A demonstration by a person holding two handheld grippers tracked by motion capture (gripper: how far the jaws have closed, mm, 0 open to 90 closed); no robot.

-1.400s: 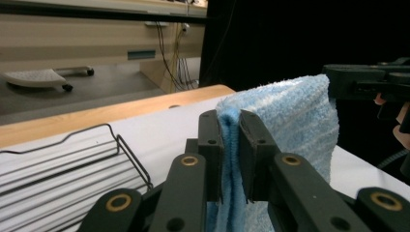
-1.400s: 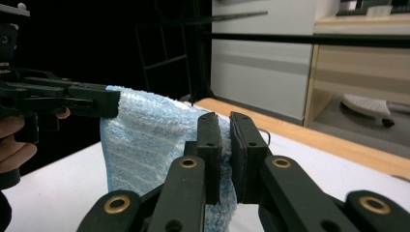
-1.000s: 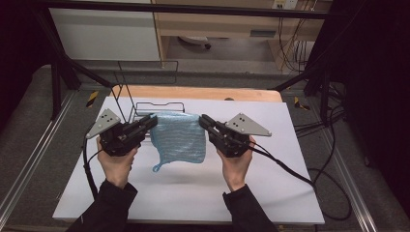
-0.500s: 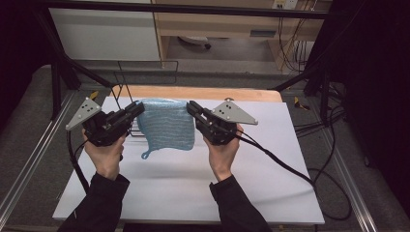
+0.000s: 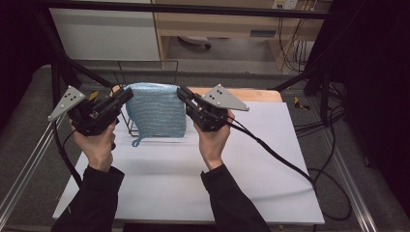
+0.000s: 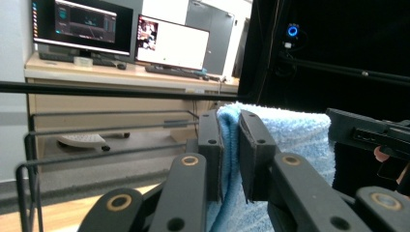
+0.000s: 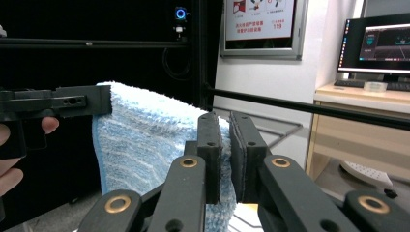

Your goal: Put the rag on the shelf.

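White board covers most of the desk (image 5: 193, 179), with a strip of bare wood along its far edge and dark floor and cables around it. Beyond the far edge stand a pale cabinet and wooden shelving; the left gripper view looks toward two lit monitors (image 6: 125, 36) on a wooden counter.

A light blue towel (image 5: 157, 111) hangs in the air above the far left part of the desk, stretched flat between the two grippers and clear of the white board. Its top edge runs level from one gripper to the other, and a small loop at its lower left corner dangles just above the surface. Behind and beside it, at the far left corner, stands a black wire rack (image 5: 145, 72).

The left gripper (image 5: 126, 94) is clenched on the towel's upper left corner; in the left gripper view its two black pads press the blue cloth between them, the fabric bunched in the narrow gap. The right gripper (image 5: 181, 93) is clenched on the upper right corner in the same way, and in the right gripper view the towel (image 7: 145, 145) is pinched between its pads and spreads away to the other gripper farther off.

Both hands are raised above the desk, dark sleeves coming in from the near edge, a cable trailing from the right gripper across the right side of the board.
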